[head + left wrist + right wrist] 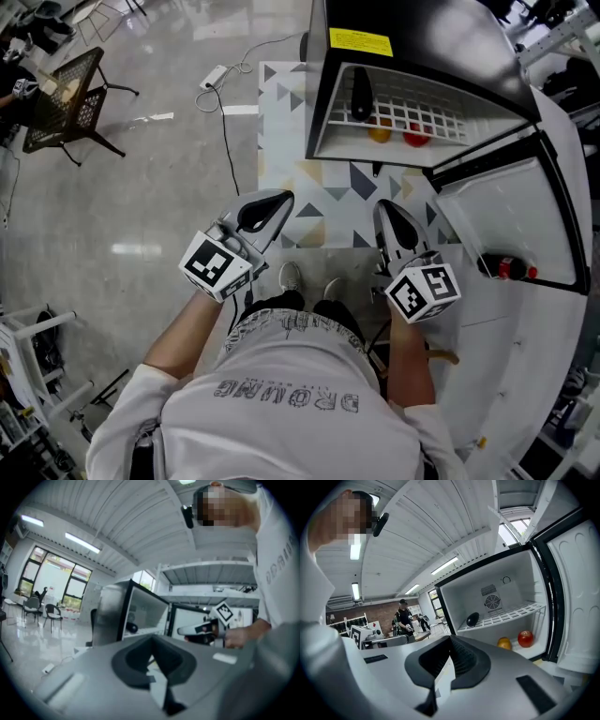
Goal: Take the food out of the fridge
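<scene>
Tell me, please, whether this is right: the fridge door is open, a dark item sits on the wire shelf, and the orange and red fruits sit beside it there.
Not quite. The fridge door is open and the dark item sits on the wire shelf, but the orange fruit and red fruit lie below that shelf; the right gripper view shows it.

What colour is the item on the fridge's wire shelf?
The shelf item is black or very dark, clearest in the right gripper view.
</scene>
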A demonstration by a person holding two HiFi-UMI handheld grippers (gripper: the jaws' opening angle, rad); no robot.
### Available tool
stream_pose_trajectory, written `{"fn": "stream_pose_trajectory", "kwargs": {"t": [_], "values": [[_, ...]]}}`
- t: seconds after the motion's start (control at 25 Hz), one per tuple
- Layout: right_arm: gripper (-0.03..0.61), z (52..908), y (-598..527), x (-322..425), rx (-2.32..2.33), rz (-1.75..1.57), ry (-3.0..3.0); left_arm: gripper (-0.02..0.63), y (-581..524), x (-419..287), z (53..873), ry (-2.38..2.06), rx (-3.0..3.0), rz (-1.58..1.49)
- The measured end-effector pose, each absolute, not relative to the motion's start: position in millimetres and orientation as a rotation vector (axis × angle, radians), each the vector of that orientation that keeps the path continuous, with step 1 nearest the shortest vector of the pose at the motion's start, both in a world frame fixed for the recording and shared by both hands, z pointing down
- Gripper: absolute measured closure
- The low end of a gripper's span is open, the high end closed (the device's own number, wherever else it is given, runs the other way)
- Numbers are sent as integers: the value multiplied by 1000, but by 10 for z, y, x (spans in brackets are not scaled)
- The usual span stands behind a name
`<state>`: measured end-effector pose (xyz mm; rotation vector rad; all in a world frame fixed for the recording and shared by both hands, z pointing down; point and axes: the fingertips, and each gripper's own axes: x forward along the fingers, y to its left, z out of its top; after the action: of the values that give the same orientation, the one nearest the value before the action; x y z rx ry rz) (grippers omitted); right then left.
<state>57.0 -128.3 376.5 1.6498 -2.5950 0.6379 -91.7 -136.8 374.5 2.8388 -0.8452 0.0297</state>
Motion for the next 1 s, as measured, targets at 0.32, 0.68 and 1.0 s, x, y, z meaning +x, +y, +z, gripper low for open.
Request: {"fn": "stream_pose_trajectory", "kwargs": {"t": [0.32, 0.68, 1.0], "values": [[577, 3761, -1612, 584, 1649, 606, -2605, 606, -1528, -910, 3808, -867, 2830, 62], [577, 3757, -2096, 739, 1607, 549, -2626, 606, -1690, -788, 3933, -942, 2783, 100], [577, 3835, -2499, 804, 1555, 537, -2637, 606, -1820, -656, 4024, -1016, 2731, 123]]}}
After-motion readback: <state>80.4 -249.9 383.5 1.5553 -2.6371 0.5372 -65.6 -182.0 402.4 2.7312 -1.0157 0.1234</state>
